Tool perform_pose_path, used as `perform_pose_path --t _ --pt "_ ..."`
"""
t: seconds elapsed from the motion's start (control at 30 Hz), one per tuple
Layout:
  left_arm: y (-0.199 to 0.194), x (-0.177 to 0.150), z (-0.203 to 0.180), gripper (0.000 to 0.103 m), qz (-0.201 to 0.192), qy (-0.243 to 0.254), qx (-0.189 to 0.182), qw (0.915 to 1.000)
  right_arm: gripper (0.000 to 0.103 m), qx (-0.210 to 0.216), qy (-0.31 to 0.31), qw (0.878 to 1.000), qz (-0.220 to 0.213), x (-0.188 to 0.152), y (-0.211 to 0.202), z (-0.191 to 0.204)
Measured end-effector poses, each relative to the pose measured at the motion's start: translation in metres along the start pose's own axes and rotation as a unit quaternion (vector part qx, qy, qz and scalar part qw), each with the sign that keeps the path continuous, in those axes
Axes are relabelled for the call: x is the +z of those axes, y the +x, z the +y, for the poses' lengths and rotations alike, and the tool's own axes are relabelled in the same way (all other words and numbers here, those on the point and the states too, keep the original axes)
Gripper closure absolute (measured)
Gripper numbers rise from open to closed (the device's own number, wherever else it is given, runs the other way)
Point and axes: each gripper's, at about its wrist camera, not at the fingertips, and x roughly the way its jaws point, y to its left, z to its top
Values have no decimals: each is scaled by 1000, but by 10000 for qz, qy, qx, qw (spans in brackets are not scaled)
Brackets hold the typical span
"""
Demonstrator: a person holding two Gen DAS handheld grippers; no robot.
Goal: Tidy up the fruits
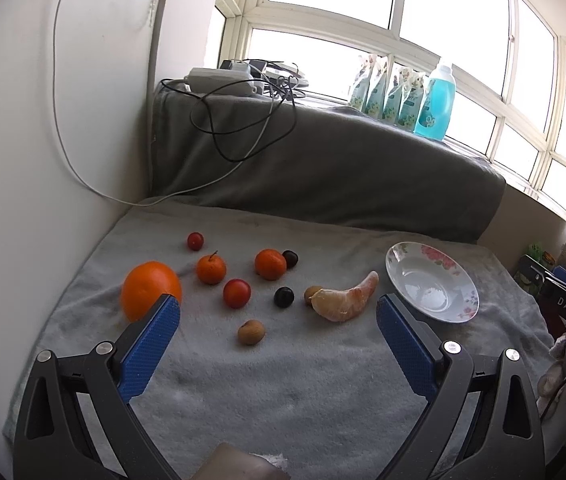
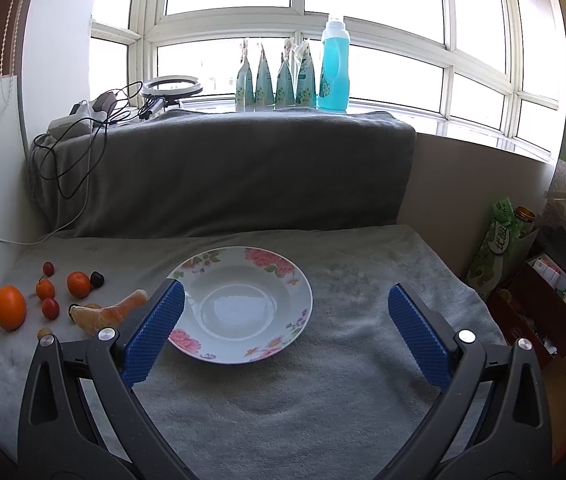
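Step in hand: the start of collection. No fruit lies on the plate [image 2: 239, 344] yet, so by judgement the whole task is still to do.

Left hand-held gripper [image 1: 277, 310]: jaws spread wide, holding nothing, hovering over the fruit spread on the grey towel [image 1: 283, 392] that covers the table. Right hand-held gripper [image 2: 286, 300]: also wide open and empty, poised over the near part of the plate.

Location of the fruit, all to the left of the plate and apart from it:
- 1 large orange [image 1: 150, 290] at far left, just behind the left finger's tip.
- 2 small tangerines [image 1: 211, 269], [image 1: 270, 264].
- 2 red cherry-like fruits [image 1: 237, 293], [image 1: 195, 241].
- 2 dark round fruits [image 1: 284, 297], [image 1: 290, 259], the second touching a tangerine.
- 1 brown round fruit [image 1: 250, 332], nearest the left jaws.
- 1 peeled citrus segment [image 1: 343, 300], nearest the plate, with another small brown fruit [image 1: 312, 294] against it.

Next move, by judgement: lower the left jaws around 1 piece, likely the brown fruit or the segment, close gently, and carry it to the plate. The segment looks soft and calls for light pressure; round pieces may roll on the towel.

Surroundings: a folded grey blanket [image 1: 323, 168] behind, cables [image 1: 243, 120] on it, a blue bottle [image 1: 435, 100] and pouches [image 1: 387, 92] on the windowsill. Nothing stands between fruit and plate.
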Motion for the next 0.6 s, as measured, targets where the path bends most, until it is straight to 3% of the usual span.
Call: perform_pose_path --t 0.6 --pt "15 -14 32 5 288 -510 -141 9982 0 1366 -342 9889 472 7 22 31"
